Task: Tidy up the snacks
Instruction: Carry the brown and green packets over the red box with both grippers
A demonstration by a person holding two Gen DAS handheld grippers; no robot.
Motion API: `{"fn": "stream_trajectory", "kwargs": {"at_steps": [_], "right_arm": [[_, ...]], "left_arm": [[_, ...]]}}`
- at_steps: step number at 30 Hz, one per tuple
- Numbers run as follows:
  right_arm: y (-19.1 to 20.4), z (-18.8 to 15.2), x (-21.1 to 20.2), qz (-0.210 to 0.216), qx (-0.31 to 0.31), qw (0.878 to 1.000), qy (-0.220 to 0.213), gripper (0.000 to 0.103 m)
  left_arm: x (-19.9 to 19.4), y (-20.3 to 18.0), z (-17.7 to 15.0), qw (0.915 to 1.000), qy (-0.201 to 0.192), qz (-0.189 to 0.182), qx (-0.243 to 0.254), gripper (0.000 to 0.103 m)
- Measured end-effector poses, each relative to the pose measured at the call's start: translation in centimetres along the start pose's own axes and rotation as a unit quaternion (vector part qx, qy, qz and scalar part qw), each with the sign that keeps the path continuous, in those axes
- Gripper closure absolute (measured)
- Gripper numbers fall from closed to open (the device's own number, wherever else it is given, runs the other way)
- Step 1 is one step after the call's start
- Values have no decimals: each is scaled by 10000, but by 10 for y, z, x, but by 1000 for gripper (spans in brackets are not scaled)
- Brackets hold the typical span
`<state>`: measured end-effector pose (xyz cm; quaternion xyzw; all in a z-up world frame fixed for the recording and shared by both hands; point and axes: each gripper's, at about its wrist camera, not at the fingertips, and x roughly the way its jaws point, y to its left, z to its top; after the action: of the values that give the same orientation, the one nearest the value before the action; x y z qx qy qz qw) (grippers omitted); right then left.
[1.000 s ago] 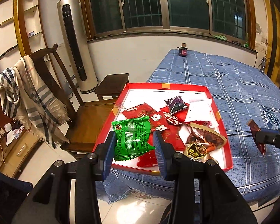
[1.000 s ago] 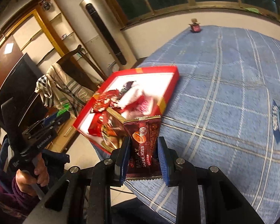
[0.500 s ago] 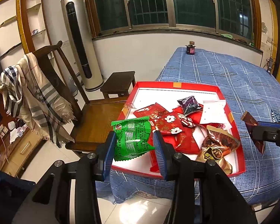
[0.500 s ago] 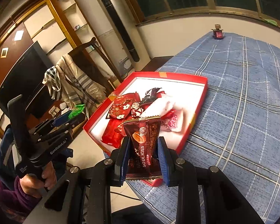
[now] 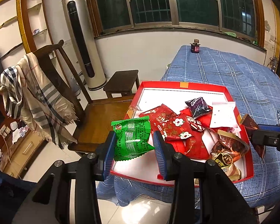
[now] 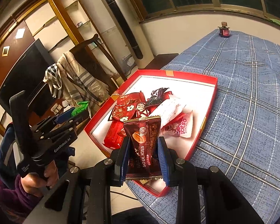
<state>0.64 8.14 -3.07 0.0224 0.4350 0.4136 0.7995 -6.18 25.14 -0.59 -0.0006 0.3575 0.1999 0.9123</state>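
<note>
Both packets held above red box (image 5: 183, 84) edges

Lit warm and yellowish from indoor light overhead — black night behind the window panes (image 5: 194, 1). Strong barrel curve in both views, bending the window frame and the tall floor unit (image 6: 125, 28); black vignette in the corners. Bright glare on the tiled floor (image 5: 140, 209) below the fingers, white sheen on the green packet (image 5: 131, 140) between them. Sharp focus between and just beyond the fingers — softer, slightly grainy far ahead. Deep shadow left of the fingers in the right view. No motion blur.
</note>
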Motion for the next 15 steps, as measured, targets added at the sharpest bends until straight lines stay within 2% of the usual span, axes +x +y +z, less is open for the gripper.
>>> {"fn": "stream_trajectory", "kwargs": {"at_steps": [15], "right_arm": [[-5,13,15,71,92,9999,20,73]], "left_arm": [[15,-2,8,9999,51,98,91,65]]}}
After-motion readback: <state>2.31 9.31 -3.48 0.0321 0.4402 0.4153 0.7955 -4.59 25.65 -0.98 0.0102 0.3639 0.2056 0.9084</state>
